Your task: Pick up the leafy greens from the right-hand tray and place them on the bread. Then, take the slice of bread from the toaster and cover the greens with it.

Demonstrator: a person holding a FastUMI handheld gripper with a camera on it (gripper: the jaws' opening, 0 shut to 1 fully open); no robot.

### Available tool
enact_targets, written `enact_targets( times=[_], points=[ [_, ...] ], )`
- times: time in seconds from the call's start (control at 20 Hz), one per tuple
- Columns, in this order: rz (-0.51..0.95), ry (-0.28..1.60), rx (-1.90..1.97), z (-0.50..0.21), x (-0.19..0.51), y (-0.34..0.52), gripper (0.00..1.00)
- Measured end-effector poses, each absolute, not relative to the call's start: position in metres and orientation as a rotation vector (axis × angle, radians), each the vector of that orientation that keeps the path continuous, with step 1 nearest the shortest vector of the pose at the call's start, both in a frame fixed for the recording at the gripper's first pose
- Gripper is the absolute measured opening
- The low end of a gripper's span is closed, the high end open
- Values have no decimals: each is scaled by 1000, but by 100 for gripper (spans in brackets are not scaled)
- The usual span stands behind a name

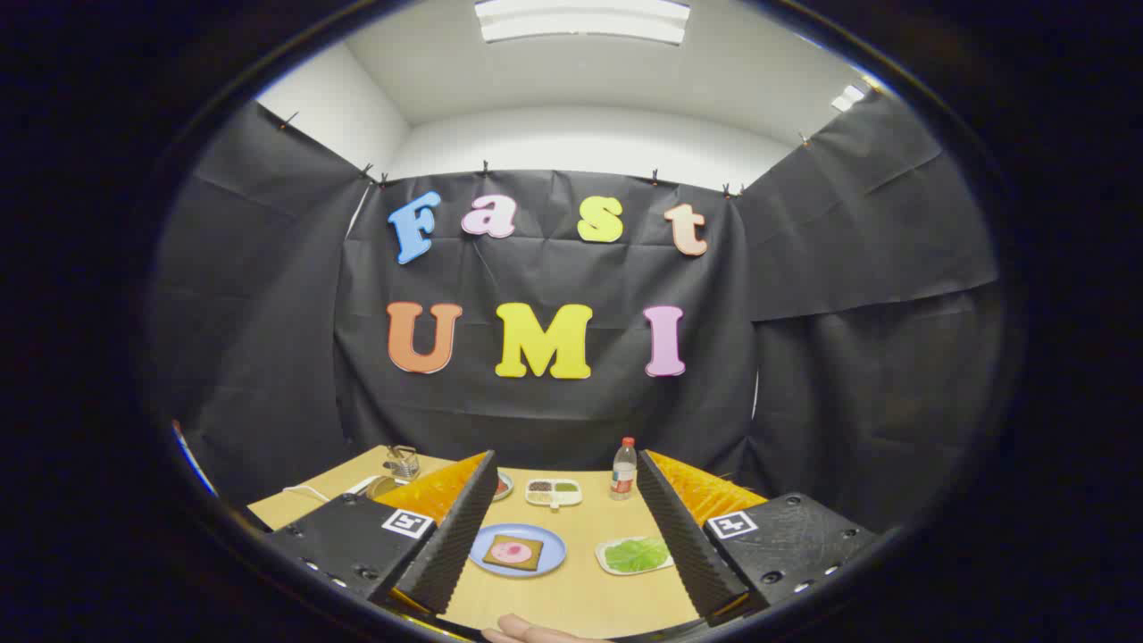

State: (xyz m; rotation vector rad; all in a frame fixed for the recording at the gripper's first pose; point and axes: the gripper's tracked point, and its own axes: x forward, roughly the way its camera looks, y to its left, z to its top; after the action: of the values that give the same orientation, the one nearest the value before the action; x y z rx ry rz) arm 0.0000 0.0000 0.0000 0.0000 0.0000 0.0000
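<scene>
Greens (636, 555) lie low and right of centre in the frame, on a pale tray (605, 560) on the counter (580, 598), just inside my right finger and a little ahead of its tip. My claw (564, 487) is held high and level, fingers spread wide apart, nothing between them but open air over the counter. The greens sit closer to my right finger than my left, so I judge the coming move as a drop forward and down with a slight shift right to bring the leaf between the fingers. The leaf looks broad and flat, its long axis running roughly across the frame, slightly tilted; I would guess a pinch across its shorter width suits best.

Bread (513, 552) with a pink slice on top rests on a blue plate (546, 559), just left of the tray and near my left finger. That is where the greens go, a short carry leftward.

Farther back, in the middle of the frame, stand a divided dish (553, 490) and a bottle (623, 468). At the left rear is the toaster (403, 462), partly hidden by my left finger; whether a slice sits in it I cannot tell. A fingertip (527, 630) shows at the bottom edge.
</scene>
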Motion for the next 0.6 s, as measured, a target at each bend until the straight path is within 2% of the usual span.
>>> enact_targets(
  times=[0.6],
  points=[
    [38, 24, -3, -25, 10, 11, 95]
  ],
)
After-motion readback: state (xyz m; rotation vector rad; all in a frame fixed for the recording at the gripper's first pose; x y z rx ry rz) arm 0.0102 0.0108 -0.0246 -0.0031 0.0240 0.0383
